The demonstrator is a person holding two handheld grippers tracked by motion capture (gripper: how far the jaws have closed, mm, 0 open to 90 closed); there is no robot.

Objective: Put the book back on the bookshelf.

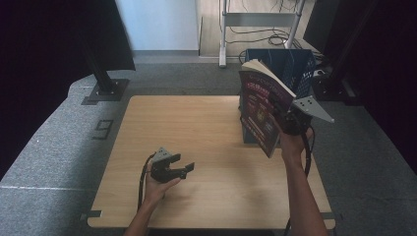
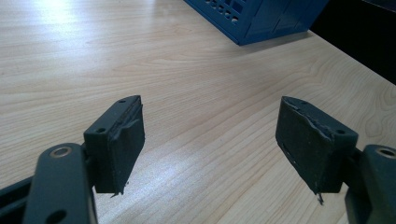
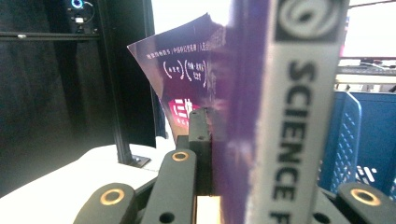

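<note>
Because your right tool (image 1: pixel 287 118) is clamped tight on the spine edge of the thick purple-covered paperback book (image 1: pixel 260 110), the book hangs upright in the air, cover facing you, just in front of the blue perforated plastic crate (image 1: pixel 295 66) at the far right of the pale wooden surface (image 1: pixel 206 147); that likely suits dropping it in edge-first. Your left tool (image 1: pixel 184 169) rests low near the front, jaws spread wide and empty, clear of the lift.
</note>
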